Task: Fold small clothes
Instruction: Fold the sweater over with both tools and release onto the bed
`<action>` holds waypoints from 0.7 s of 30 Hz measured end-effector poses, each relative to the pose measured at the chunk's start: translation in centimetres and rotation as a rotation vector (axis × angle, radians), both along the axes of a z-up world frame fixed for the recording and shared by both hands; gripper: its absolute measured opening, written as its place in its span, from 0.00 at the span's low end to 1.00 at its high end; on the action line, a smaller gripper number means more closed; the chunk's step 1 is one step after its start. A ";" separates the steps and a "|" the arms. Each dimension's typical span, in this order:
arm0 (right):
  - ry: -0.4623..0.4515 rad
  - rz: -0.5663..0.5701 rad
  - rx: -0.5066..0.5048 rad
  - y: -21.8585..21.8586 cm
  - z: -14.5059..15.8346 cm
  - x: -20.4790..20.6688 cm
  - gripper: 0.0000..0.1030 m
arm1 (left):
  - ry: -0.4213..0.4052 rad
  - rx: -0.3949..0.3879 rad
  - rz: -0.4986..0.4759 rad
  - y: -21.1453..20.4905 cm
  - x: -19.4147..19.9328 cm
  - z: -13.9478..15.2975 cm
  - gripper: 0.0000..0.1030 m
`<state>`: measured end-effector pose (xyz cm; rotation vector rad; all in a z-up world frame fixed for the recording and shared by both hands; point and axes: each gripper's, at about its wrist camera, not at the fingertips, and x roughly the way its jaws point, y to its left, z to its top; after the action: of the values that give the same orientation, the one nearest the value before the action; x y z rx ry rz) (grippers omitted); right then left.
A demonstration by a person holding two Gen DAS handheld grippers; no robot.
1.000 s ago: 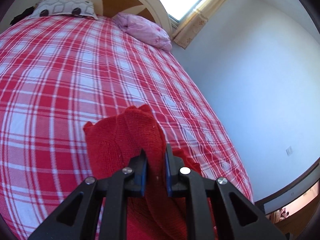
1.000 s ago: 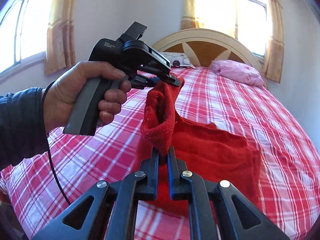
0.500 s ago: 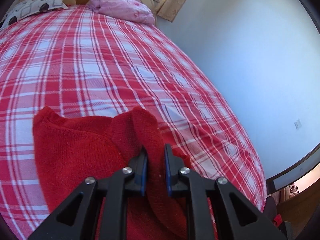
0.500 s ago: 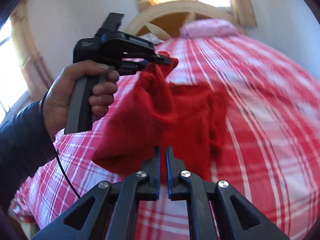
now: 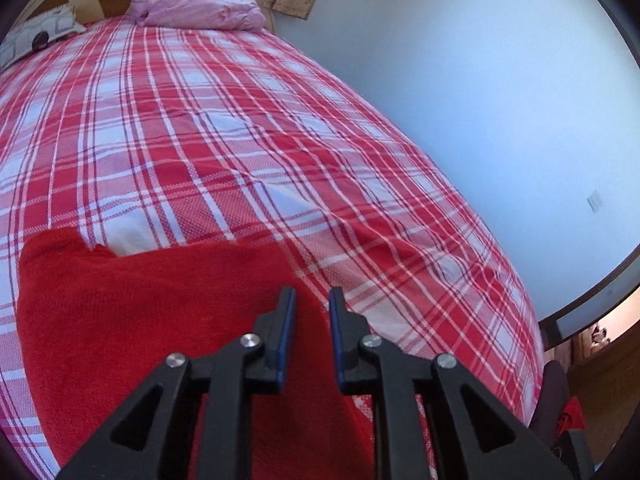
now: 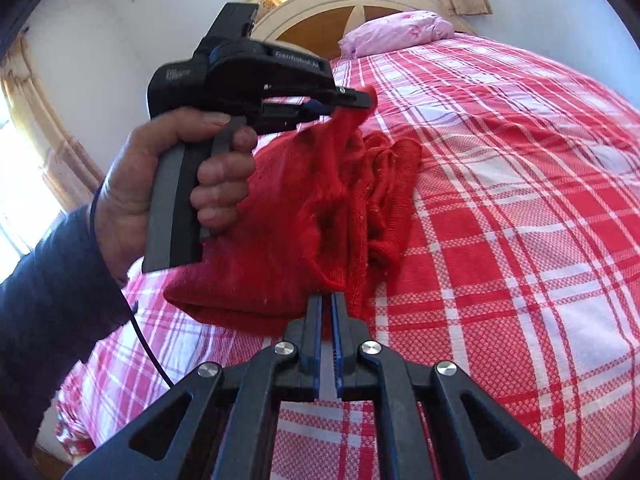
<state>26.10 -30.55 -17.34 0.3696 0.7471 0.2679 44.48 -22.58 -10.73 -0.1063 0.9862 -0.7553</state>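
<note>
A small red knitted garment [image 6: 304, 216] lies on the red and white plaid bed [image 6: 520, 200]. In the right wrist view my right gripper [image 6: 326, 300] is shut on its near edge. My left gripper [image 6: 352, 100], held in a hand, pinches an upper corner and lifts it. In the left wrist view the left gripper [image 5: 312, 296] shows a small gap between its jaws, and the garment [image 5: 140, 320] spreads flat below and left of them. The two views disagree on the left gripper's grip.
A pink pillow [image 5: 200, 8] and a patterned grey pillow [image 5: 36, 34] lie at the wooden headboard [image 6: 340, 12]. A white wall [image 5: 480, 80] runs along the bed's right side. A dark chair [image 5: 556, 400] stands by the bed's near right corner.
The garment went from a raised bunch to lying spread on the bed in the left wrist view. The left jaws have parted slightly. The right gripper keeps its hold on the near edge.
</note>
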 end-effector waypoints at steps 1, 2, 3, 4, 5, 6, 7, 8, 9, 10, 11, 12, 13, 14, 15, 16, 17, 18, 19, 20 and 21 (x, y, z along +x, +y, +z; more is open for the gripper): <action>-0.001 0.000 -0.002 0.0 0.0 0.1 0.05 | -0.007 0.006 -0.001 -0.2 -0.2 0.1 0.34; -0.008 0.005 -0.006 0.0 0.0 0.2 0.05 | -0.023 0.022 0.003 -0.3 -0.5 0.5 0.58; -0.024 0.007 -0.018 0.1 0.1 0.0 0.05 | -0.045 0.034 0.008 -0.2 -0.8 1.0 0.73; -0.032 0.005 -0.028 0.2 0.2 0.0 0.05 | -0.084 0.028 0.009 0.0 -1.3 1.6 0.75; -0.036 0.005 -0.040 0.4 0.1 0.0 0.05 | -0.114 0.015 0.000 0.4 -1.9 2.1 0.75; -0.037 0.006 -0.048 0.5 0.1 0.0 0.05 | -0.135 0.017 -0.010 0.7 -2.4 2.7 0.76; -0.038 0.010 -0.055 0.6 0.0 0.0 0.06 | -0.158 0.025 -0.009 1.2 -2.8 3.1 0.76; -0.043 0.011 -0.062 0.6 0.0 0.0 0.06 | -0.189 0.028 -0.004 1.9 -3.4 3.5 0.77; -0.050 0.012 -0.072 0.6 0.0 0.2 0.06 | -0.219 0.029 0.002 2.7 -3.9 3.8 0.81; -0.059 0.021 -0.086 0.7 0.2 0.3 0.07 | -0.258 0.038 0.017 3.9 -4.7 4.1 0.84; -0.073 0.030 -0.100 0.8 0.4 0.2 0.07 | -0.292 0.051 0.037 5.2 -5.4 4.2 0.92; -0.088 0.036 -0.109 0.9 0.7 0.1 0.11 | -0.316 0.060 0.054 6.3 -6.1 4.1 0.96; -0.096 0.040 -0.110 0.8 0.9 0.1 0.27 | -0.349 0.073 0.086 8.0 -7.0 3.8 0.96; -0.100 0.050 -0.094 0.6 1.2 0.2 0.45 | -0.363 0.079 0.106 9.2 -7.6 3.5 0.97; -0.095 0.059 -0.061 0.2 1.4 0.4 0.73 | -0.368 0.090 0.129 10.6 -8.2 3.1 0.99; -0.097 0.053 -0.029 -0.1 1.6 0.4 0.77 | -0.372 0.100 0.150 11.5 -8.6 2.7 0.99; -0.100 0.065 0.009 -0.4 1.9 0.6 0.77 | -0.376 0.105 0.172 12.7 -9.2 2.2 1.00; -0.100 0.085 0.040 -0.6 2.4 1.2 0.77 | -0.374 0.113 0.193 13.7 -9.7 1.4 1.00; -0.096 0.072 0.032 -0.7 2.7 1.7 0.77 | -0.372 0.128 0.214 14.3 -10.0 0.9 1.00; -0.084 0.049 0.013 -0.8 3.1 2.7 0.77 | -0.370 0.130 0.234 14.9 -10.3 0.3 1.00; -0.058 0.054 0.020 -0.9 3.3 3.9 0.77 | -0.362 0.119 0.248 15.4 -10.5 -0.3 1.00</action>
<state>30.02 -31.47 -14.04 0.3594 0.6983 0.3361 33.98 -7.22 -11.01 0.0124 0.6559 -0.4652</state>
